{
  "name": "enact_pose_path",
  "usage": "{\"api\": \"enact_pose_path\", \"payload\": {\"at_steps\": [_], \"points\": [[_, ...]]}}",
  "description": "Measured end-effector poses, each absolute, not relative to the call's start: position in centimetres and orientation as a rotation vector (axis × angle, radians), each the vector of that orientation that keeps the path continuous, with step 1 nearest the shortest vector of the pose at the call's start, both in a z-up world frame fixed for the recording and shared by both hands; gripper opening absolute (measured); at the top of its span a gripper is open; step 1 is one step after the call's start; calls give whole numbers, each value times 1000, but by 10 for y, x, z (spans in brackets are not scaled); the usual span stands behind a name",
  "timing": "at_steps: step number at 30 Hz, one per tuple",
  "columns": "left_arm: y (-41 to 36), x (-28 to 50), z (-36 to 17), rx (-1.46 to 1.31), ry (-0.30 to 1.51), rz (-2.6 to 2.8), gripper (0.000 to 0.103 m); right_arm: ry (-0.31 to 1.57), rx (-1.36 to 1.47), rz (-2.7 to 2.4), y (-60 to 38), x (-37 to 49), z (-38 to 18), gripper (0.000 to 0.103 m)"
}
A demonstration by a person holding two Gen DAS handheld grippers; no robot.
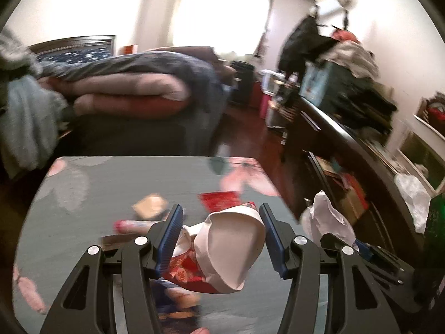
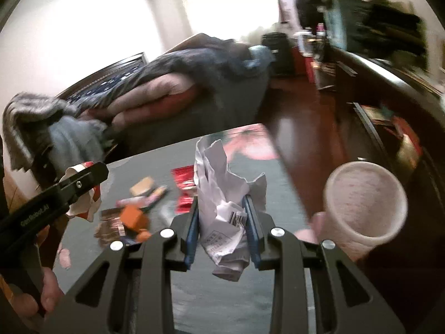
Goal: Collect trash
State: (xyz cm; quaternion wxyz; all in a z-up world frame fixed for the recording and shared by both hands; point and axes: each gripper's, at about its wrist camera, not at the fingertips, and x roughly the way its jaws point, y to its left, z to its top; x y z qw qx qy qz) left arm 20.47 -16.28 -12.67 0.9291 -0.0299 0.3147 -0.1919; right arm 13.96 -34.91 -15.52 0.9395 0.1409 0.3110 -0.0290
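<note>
The left claw (image 1: 221,233) has a crushed red-and-white paper cup (image 1: 230,250) between its blue pads, jaws roughly half apart; the right-hand pad seems to sit a little off the cup wall, so the grip looks loose and the cup could slip out as it is carried. The right claw (image 2: 222,228) is pinched narrowly on a crumpled white receipt (image 2: 222,194), which stands tall above the pads and hangs below them; soft paper like this could slide free or snag. Both views are smeared, so the hands appear to be moving fast, which raises that risk.

More trash lies on the grey desk (image 1: 97,189): a red wrapper (image 1: 219,199) and a tan packet (image 1: 150,204).

Only the right wrist view shows a pale cup (image 2: 367,203) at the desk's right edge with fingertips (image 2: 317,222) beside it, an orange piece (image 2: 133,217) on the desk, and the left claw from the side. Only the left wrist view shows a white plastic bag (image 1: 414,197) on the dark sideboard (image 1: 347,133).
</note>
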Motion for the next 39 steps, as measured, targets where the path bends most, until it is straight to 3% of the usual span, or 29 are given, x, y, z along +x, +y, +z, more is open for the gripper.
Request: {"api": "enact_pose_path", "payload": {"at_steps": [15, 18, 21, 22, 23, 24, 26, 37, 38, 39], "points": [[-351, 226, -154, 128, 716, -648, 52, 665, 390, -349, -486, 126, -206, 31], [-370, 232, -165, 145, 733, -650, 44, 669, 409, -366, -502, 124, -216, 31], [-369, 232, -172, 137, 783, -672, 44, 669, 415, -367, -510, 121, -222, 31], [-366, 228, -173, 138, 793, -688, 46, 669, 418, -365, -509, 120, -223, 31], [-362, 222, -174, 148, 796, -691, 59, 669, 421, -358, -510, 119, -224, 31], [-354, 211, -174, 175, 782, -681, 81, 669, 424, -352, -509, 120, -224, 31], [-341, 195, -172, 207, 749, -678, 99, 667, 424, -342, -508, 118, -224, 31], [-300, 125, -226, 435, 749, -684, 99, 613, 420, -308, -495, 104, -199, 31], [-302, 125, -229, 439, 755, -692, 96, 611, 419, -309, -495, 102, -198, 31], [-302, 124, -230, 441, 750, -702, 87, 611, 418, -310, -495, 102, -197, 31]]}}
